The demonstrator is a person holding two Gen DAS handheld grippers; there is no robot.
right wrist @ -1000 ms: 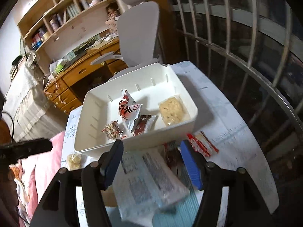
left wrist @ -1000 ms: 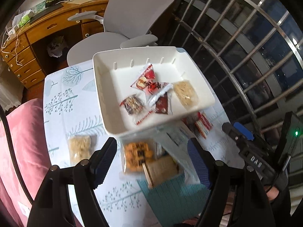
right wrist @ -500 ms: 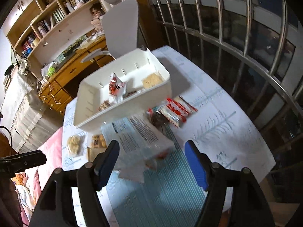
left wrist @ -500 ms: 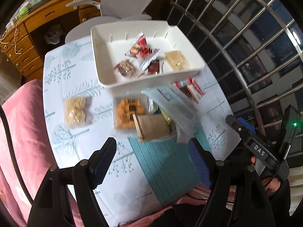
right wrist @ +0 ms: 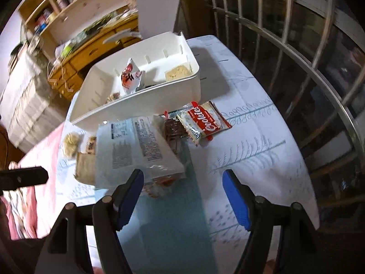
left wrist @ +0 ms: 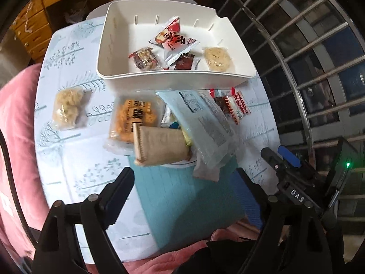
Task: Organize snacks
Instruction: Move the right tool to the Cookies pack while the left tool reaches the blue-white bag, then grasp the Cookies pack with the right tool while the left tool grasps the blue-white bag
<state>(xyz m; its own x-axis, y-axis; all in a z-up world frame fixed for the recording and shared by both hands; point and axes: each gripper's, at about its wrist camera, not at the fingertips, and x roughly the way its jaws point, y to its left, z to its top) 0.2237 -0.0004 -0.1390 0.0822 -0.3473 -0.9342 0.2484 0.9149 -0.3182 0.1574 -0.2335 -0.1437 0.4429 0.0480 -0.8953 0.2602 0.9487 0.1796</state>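
Status, L to R on the table (left wrist: 68, 159):

- Puffed rice pkt (left wrist: 67, 108), far L, alone, well apart from the bin. Not sorted.
- Orange snack pkt (left wrist: 134, 116), just in front of the bin, part under the tan cracker pack (left wrist: 159, 147). Both still out.
- Big clear-blue bag (left wrist: 200, 125) lies diagonally over the pile, lower end on the teal mat (left wrist: 182, 205). Something small under it, can't ID.
- Red/white cookie pkts (right wrist: 205, 123) + a dark pkt (right wrist: 174, 130) beside them, near the bin's R corner. Still out.
- White bin (left wrist: 173, 80), far side of the table: 4 items in so far – dark nut bar (left wrist: 143, 58), red/white pouch (left wrist: 174, 38), dark red sachet (left wrist: 186, 61), rice cake (left wrist: 217, 58). Lots of room left.

Est. under half done; ~6-7 pkts still loose on the table.

Grippers:
- Left gripper (left wrist: 182, 196): jaws opening, wide, nothing between them, over the mat short of the pile.
- Right gripper (right wrist: 182, 196): jaws apart at a mid gap, empty, above the mat, near end of the blue bag just ahead of its L finger.

Neither holds anything.
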